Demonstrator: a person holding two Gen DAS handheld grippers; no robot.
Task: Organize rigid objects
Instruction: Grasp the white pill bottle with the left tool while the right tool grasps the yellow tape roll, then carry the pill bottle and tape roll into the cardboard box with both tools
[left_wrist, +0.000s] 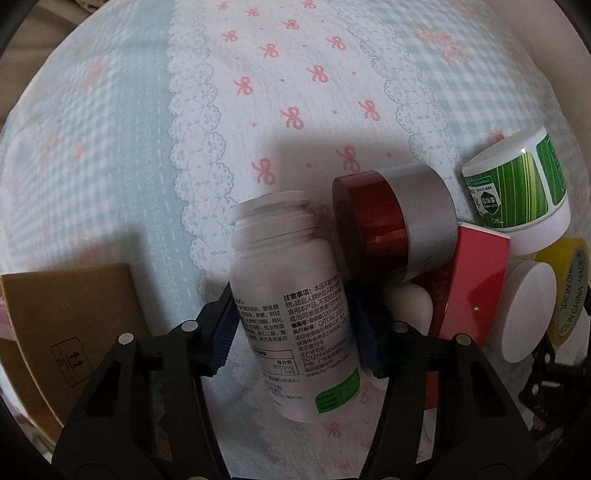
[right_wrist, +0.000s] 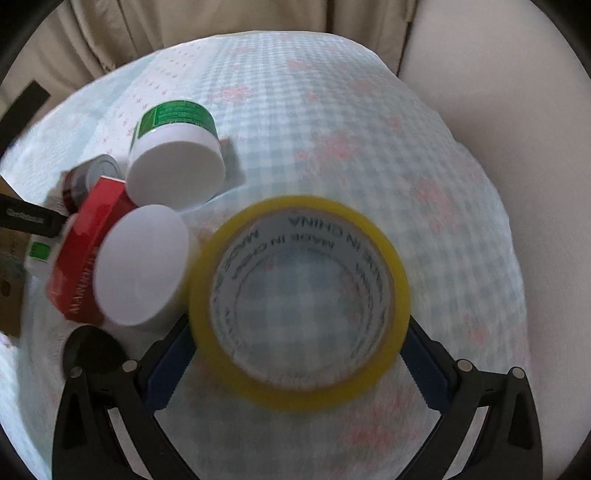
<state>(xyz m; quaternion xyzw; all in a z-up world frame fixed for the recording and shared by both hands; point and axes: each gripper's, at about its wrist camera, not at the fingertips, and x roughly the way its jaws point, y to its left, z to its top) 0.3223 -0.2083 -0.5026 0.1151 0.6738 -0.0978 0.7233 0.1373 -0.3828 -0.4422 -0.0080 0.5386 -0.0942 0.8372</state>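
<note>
My left gripper (left_wrist: 295, 325) is shut on a white pill bottle (left_wrist: 295, 302) with no cap, held upright above the cloth. To its right lie a red jar with a silver band (left_wrist: 391, 225), a red box (left_wrist: 472, 280), a white-lidded jar (left_wrist: 528, 314) and a green-labelled white jar (left_wrist: 517, 184). My right gripper (right_wrist: 299, 339) is shut on a yellow tape roll (right_wrist: 299, 299), its pads pressing the roll's outer sides. In the right wrist view the white-lidded jar (right_wrist: 142, 266), red box (right_wrist: 85, 243) and green-labelled jar (right_wrist: 177, 155) lie to the left.
A brown cardboard box (left_wrist: 70, 321) stands at the left. The surface is a blue-checked cloth with pink bows (left_wrist: 295, 92). Beige curtains (right_wrist: 184, 22) and a pale cushion (right_wrist: 517, 147) lie beyond the cloth's far edge.
</note>
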